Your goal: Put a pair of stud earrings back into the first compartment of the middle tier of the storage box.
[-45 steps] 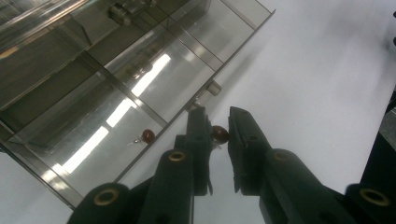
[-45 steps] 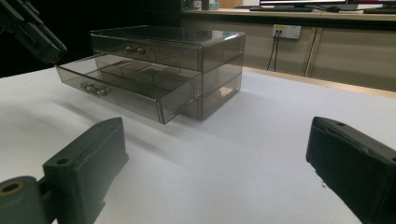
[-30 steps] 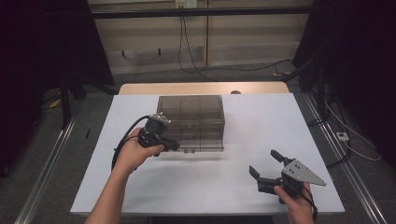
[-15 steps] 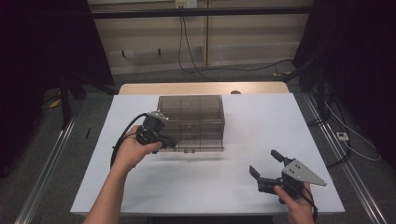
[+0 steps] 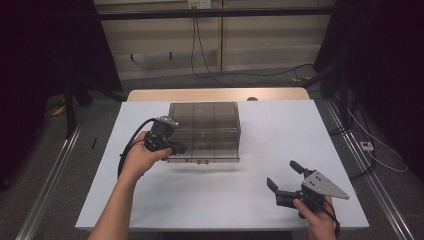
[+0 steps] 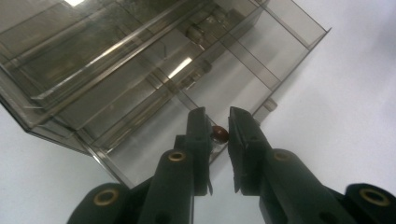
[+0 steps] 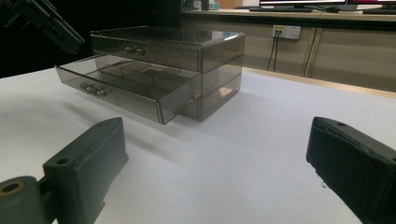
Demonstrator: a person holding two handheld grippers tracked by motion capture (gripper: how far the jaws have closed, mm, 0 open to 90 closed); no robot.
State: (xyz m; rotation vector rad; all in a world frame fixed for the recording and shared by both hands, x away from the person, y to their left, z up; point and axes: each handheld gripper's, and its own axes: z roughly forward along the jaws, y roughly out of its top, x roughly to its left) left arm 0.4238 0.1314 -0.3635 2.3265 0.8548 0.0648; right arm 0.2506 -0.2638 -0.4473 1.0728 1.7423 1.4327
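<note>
A smoky transparent drawer cabinet (image 5: pixel 202 122) stands on the white table (image 5: pixel 280 135), with one drawer (image 7: pixel 122 87) pulled out toward me. My left gripper (image 5: pixel 176 148) hovers over the left end of that open drawer (image 5: pixel 205 158). In the left gripper view its jaws (image 6: pixel 218 122) are almost together, with a small dark red round piece (image 6: pixel 219 134) pinched between their tips above a drawer compartment. My right gripper (image 5: pixel 286 181) rests low at the table's front right, open and holding nothing; in its own view the right gripper (image 7: pixel 217 135) faces the cabinet (image 7: pixel 187 56).
The drawer is split into several compartments by thin walls (image 6: pixel 261 65). A wooden table edge (image 5: pixel 215 94) runs behind the white top. Cables (image 5: pixel 210 60) hang along the back wall. Bare white surface lies between the cabinet and my right gripper.
My left gripper has edged slightly left and away over the open drawer. The right gripper has not moved.
</note>
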